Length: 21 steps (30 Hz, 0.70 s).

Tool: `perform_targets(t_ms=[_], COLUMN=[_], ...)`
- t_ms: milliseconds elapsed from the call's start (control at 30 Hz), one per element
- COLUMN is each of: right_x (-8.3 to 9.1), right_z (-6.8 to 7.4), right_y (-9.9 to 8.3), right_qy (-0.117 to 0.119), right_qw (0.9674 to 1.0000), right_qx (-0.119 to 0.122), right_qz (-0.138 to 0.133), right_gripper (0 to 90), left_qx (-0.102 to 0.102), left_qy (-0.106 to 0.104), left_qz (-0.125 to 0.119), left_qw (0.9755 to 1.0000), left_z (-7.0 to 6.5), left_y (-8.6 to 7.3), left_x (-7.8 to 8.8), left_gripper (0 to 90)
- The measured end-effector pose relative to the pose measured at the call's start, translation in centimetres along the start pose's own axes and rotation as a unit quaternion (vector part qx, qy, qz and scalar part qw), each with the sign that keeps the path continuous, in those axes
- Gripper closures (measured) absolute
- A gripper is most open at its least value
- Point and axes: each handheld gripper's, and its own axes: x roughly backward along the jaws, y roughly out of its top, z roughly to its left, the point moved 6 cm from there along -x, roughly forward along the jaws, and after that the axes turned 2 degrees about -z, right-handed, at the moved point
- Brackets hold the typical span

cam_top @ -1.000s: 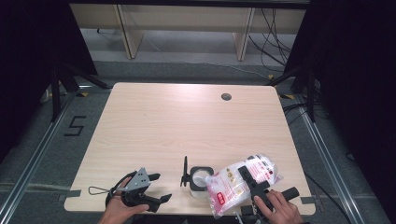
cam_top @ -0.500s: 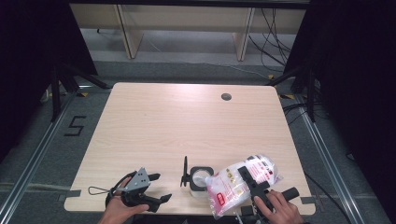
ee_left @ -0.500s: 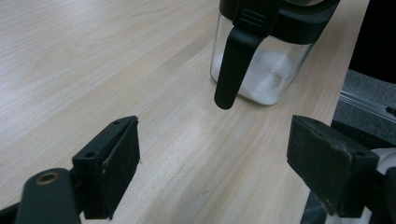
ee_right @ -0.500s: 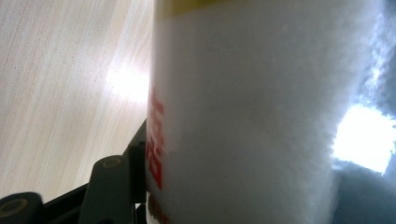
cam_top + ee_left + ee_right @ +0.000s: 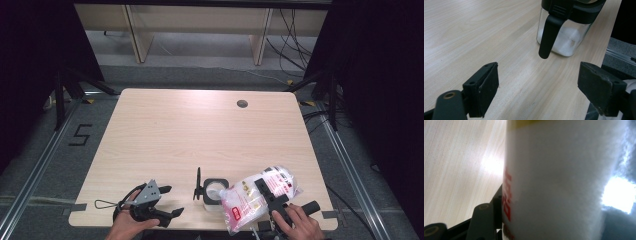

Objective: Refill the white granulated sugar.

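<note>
A clear plastic bag of white powder with red print (image 5: 243, 202) lies tilted at the table's front right, and my right gripper (image 5: 263, 189) is shut on it. In the right gripper view the bag (image 5: 554, 182) presses against the left jaw. A small clear jar (image 5: 215, 193) with a black rim and white contents stands just left of the bag, its black lid (image 5: 198, 184) flipped up. My left gripper (image 5: 172, 201) rests open at the front left, pointing toward the jar. In the left gripper view the jar (image 5: 564, 40) stands ahead of the left gripper (image 5: 541, 87), which has nothing between its jaws.
The light wooden table (image 5: 200, 135) has a round cable hole (image 5: 242, 104) at the back right. The front edge of the table runs just under both hands. Dark stands and cables sit on the floor around the table.
</note>
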Motion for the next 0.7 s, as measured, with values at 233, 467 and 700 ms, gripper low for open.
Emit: perform_targets(t_ms=[233,467,700], right_x=[-0.01,-0.01,0.0], right_z=[0.15,-0.01,0.03], right_y=[-0.04,-0.01,0.0], right_qy=[0.0,0.0,0.0], right_qw=[1.0,1.0,1.0], right_qx=[-0.008,0.002,0.004], right_qz=[0.002,0.001,0.002], right_gripper=[43.5,43.5,43.6], left_qx=[-0.007,-0.003,-0.003], left_qy=[-0.001,0.0,-0.002], left_qz=[0.004,0.003,0.003], left_qw=[1.0,1.0,1.0], left_z=[0.1,0.05,0.02], left_y=[-0.01,-0.01,-0.04], left_x=[0.01,-0.01,-0.01], left_gripper=[16.8,16.8,16.8])
